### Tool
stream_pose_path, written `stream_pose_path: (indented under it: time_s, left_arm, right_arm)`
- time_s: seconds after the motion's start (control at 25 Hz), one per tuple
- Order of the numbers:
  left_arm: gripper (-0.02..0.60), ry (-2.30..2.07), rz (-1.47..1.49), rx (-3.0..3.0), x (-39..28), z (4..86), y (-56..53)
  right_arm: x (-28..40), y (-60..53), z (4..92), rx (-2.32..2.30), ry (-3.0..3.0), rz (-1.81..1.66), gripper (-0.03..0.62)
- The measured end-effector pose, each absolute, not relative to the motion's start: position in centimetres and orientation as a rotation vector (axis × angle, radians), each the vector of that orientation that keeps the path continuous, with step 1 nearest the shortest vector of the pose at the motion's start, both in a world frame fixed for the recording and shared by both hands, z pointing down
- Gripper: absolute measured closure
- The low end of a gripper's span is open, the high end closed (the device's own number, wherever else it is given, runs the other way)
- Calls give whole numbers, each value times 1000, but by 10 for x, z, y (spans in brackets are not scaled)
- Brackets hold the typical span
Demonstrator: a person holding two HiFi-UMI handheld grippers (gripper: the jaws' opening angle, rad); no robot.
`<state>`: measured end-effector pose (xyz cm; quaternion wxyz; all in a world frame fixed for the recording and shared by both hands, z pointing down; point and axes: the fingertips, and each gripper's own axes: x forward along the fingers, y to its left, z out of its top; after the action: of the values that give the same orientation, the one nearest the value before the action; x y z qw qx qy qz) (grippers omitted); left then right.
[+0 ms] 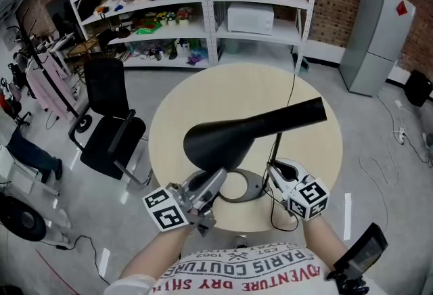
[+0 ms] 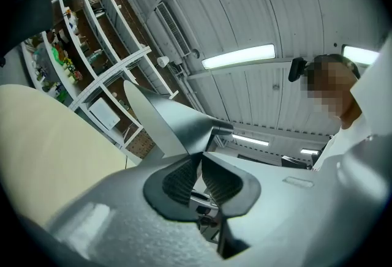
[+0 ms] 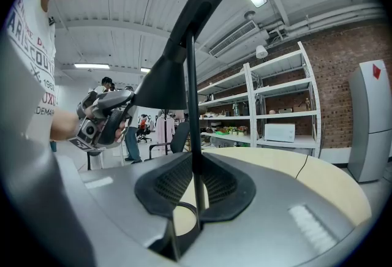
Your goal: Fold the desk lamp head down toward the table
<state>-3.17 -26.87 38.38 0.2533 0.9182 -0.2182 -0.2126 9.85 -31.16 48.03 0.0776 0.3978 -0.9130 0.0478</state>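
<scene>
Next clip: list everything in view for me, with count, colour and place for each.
table: one, beige, round, centre of view
lamp head: one, black, tilted above the table
lamp base: one, dark ring, on the table's near side
lamp stem: one, black, rising from the lamp base
cable: one, black, trailing over the table's far side
office chair: one, black, floor left of the table
shelving units: two, white, at the back
microwave: one, white, on the right shelving unit
fridge: one, grey, far right
left gripper: one, grey, shut on the lamp head's rim
right gripper: one, grey, shut on the lamp stem
</scene>
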Motion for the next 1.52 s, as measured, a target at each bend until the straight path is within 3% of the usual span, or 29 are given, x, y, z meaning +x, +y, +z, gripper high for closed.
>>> stream_pose_path:
  time_s: [1.52]
  left_arm:
    - [546,-405,-623,2317,14,414,-262]
  right_arm:
    - [98,-312,477,1192,-2753,167,546]
